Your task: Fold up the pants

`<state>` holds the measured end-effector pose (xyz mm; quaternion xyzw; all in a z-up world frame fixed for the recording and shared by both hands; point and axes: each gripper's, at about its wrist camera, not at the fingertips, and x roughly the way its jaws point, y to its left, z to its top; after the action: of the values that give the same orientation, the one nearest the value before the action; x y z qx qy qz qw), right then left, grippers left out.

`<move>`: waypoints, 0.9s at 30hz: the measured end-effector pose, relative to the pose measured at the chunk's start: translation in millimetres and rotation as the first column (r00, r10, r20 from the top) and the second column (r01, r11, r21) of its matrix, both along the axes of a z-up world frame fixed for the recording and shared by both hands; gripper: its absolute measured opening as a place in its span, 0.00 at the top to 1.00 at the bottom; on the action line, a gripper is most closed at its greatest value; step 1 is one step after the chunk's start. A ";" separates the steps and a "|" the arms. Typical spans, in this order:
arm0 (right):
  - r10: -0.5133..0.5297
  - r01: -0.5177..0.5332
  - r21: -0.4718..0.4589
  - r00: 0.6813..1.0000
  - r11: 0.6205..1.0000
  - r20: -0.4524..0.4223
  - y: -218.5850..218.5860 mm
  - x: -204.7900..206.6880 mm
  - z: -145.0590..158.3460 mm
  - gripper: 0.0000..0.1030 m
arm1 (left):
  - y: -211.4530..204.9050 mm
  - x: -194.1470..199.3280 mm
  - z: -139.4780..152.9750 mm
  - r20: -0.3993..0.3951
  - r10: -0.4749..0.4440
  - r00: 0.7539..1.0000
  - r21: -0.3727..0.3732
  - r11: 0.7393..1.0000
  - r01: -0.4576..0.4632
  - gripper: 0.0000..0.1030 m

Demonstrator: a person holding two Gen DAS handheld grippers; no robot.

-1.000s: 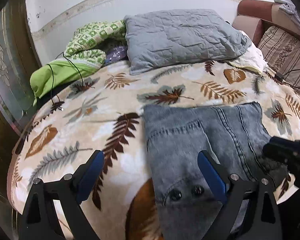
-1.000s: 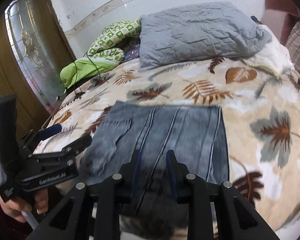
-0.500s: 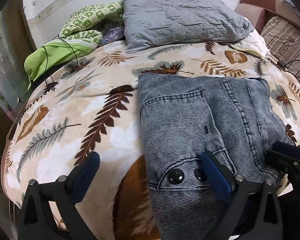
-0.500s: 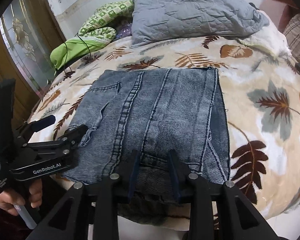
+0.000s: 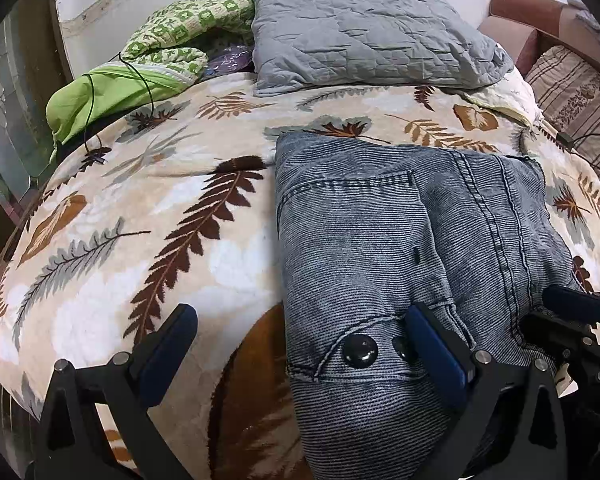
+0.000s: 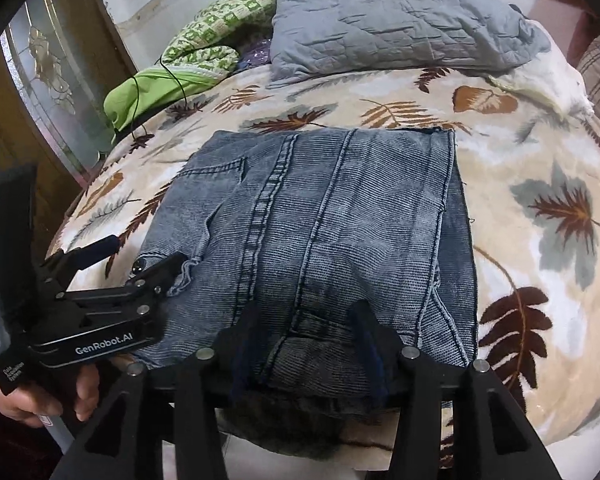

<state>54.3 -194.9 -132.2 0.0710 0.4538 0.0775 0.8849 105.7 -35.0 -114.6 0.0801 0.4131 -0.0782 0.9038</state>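
Grey-blue jeans [image 5: 380, 220] lie folded into a rectangle on the leaf-print blanket [image 5: 160, 220], with the waistband buttons [image 5: 359, 352] at the near left corner. My left gripper [image 5: 298, 320] stands wide open over that corner; its right finger rests by the buttons and its left finger is over bare blanket. In the right wrist view the jeans [image 6: 332, 208] fill the middle. My right gripper [image 6: 306, 312] is over their near edge. Its jaws are opening, denim lies between them, and the pads do not press on it. The left gripper [image 6: 144, 250] shows at the jeans' left edge, the right gripper [image 5: 548, 308] at their right edge.
A grey pillow [image 5: 360, 32] and a green quilt [image 5: 112, 92] with a black cable [image 5: 88, 128] lie at the bed's far end. A sofa with a striped cushion [image 5: 572, 92] stands to the right, a glazed wooden door [image 6: 48, 80] to the left. A hand [image 6: 24, 400] holds the left gripper.
Both grippers sank toward the bed and the jeans now look larger and flat. The right jaws went from nearly shut to well apart. The left jaws widened a little.
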 end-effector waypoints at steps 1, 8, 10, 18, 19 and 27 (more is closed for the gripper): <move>0.001 -0.001 -0.002 1.000 1.000 0.000 0.3 -0.1 0.4 0.50 | -0.3 -0.9 0.0 0.002 0.007 1.000 0.002 1.000 -0.007 0.00; -0.053 0.046 0.098 0.996 0.994 0.075 -19.0 -7.2 24.0 0.50 | -0.5 -7.8 24.3 0.034 -0.029 0.999 0.037 0.999 0.028 0.00; -0.076 0.059 0.115 0.985 0.992 0.156 -25.3 -14.9 38.9 0.50 | 1.7 -15.5 39.3 0.115 -0.023 0.993 0.069 0.998 0.015 0.00; -0.068 0.034 0.090 0.910 0.995 0.409 -8.0 -36.6 85.8 0.49 | 15.4 -44.7 105.5 0.330 0.023 0.944 0.079 0.996 -0.052 0.00; -0.062 0.026 0.090 0.901 0.996 0.429 -3.8 -37.4 90.6 0.48 | 17.4 -46.1 110.6 0.337 0.033 0.941 0.082 0.995 -0.064 0.00; -0.049 0.017 0.069 0.871 0.997 0.489 14.2 -48.7 106.4 0.46 | 31.1 -55.6 146.7 0.354 0.118 0.928 0.038 0.989 -0.140 0.00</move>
<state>5.6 -180.7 -25.8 0.0846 0.2109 0.0920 0.9695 50.1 -3.9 32.1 0.0935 0.2520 0.0098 0.9631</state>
